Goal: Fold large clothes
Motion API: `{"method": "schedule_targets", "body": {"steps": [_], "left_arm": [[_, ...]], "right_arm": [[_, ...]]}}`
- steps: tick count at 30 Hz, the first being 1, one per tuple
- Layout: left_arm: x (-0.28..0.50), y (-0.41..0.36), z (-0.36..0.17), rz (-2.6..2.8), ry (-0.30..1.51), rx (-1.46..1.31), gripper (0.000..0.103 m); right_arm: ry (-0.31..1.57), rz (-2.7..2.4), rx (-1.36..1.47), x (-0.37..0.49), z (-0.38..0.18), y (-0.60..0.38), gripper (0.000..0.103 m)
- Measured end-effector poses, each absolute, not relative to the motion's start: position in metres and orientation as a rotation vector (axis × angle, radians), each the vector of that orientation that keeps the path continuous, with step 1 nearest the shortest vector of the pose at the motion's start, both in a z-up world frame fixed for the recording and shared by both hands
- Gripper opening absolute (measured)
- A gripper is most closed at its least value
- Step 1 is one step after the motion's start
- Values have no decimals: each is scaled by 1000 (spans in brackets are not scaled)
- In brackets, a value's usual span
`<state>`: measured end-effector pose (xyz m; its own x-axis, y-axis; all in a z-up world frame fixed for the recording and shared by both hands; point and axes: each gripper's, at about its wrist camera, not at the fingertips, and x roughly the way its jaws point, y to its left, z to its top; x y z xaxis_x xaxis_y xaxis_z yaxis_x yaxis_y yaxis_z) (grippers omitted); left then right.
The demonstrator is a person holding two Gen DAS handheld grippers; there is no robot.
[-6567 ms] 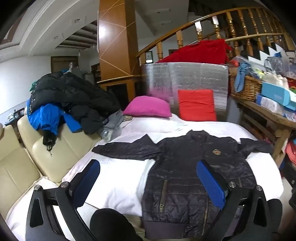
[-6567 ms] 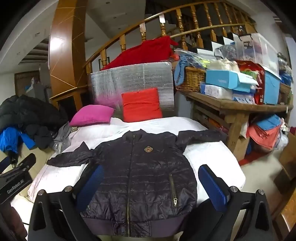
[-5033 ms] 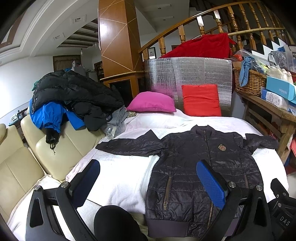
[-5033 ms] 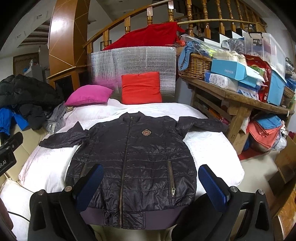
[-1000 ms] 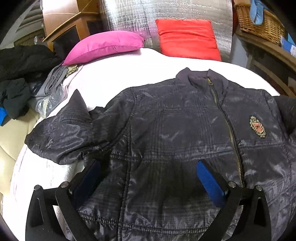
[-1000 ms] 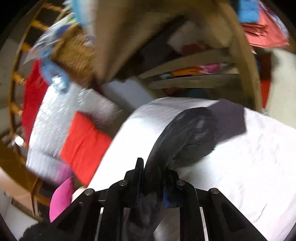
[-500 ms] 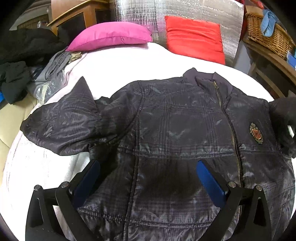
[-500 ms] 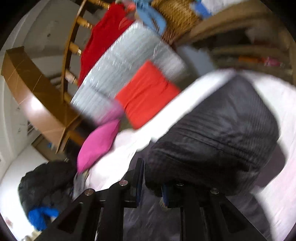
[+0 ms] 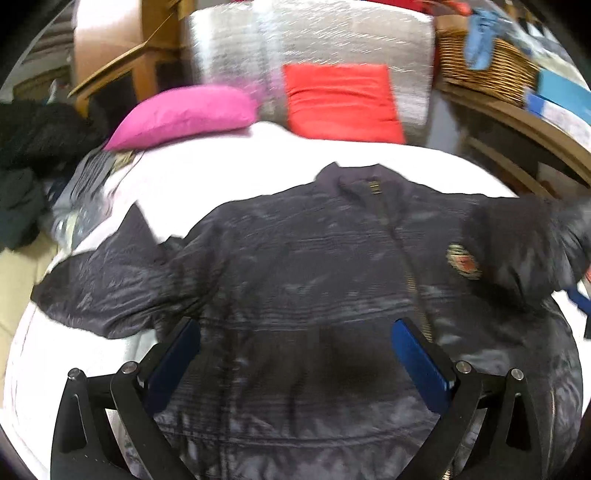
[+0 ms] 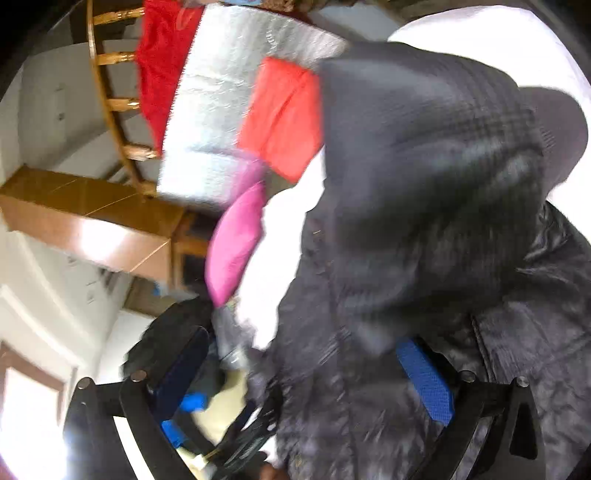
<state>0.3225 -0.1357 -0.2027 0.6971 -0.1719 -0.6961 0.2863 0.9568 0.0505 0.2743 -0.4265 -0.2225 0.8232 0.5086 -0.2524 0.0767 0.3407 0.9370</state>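
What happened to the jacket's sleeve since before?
The right gripper swung the jacket's one sleeve in over the chest, and its jaws have just opened, letting go. The other sleeve stays spread out, the left gripper open above, the pillows unmoved.

White bed point(image 9: 207, 181) bears jacket point(image 9: 314, 266), two cushions.

White bed cover point(image 9: 192, 184) spread across the foreground surface. Pink pillow point(image 9: 184, 114) lying at its far left edge; red cushion point(image 9: 341, 101) propped upright beside it against a silver foil panel point(image 9: 314, 44). Wicker basket point(image 9: 487, 66) on a wooden table point(image 9: 535, 125) at right, a blue cloth point(image 9: 480, 29) draped over its rim. Dark clothing pile point(image 9: 29, 147) at left. Red fabric point(image 10: 162, 59) hanging over a wooden stair railing point(image 10: 107, 92).
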Motion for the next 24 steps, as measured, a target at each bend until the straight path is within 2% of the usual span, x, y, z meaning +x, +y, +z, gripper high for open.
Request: {"method": "schedule_targets", "body": {"steps": [5,8,15,21,23,24], "left_arm": [[280,-187,-183,-397,664,223,103],[264,-235,-173,-481,648,288,103],[280,-325,-168,-557,692,335,103],[322,-361,-182,-619,853,210,103],[330,-367,-188,-654,888,159,83],[335,-369,-192,-674,913,136,57]], "right_arm": [[457,255,1201,243,-201,-481,103],[414,139,1268,231,-211,-517,103],[322,-82,1526,204,-251,-573,103],[277,-101,1604,195,-263,-591,103],[280,-92,1620,193,-267,-591,103],[291,-88,1620,193,-266,-590,103]]}}
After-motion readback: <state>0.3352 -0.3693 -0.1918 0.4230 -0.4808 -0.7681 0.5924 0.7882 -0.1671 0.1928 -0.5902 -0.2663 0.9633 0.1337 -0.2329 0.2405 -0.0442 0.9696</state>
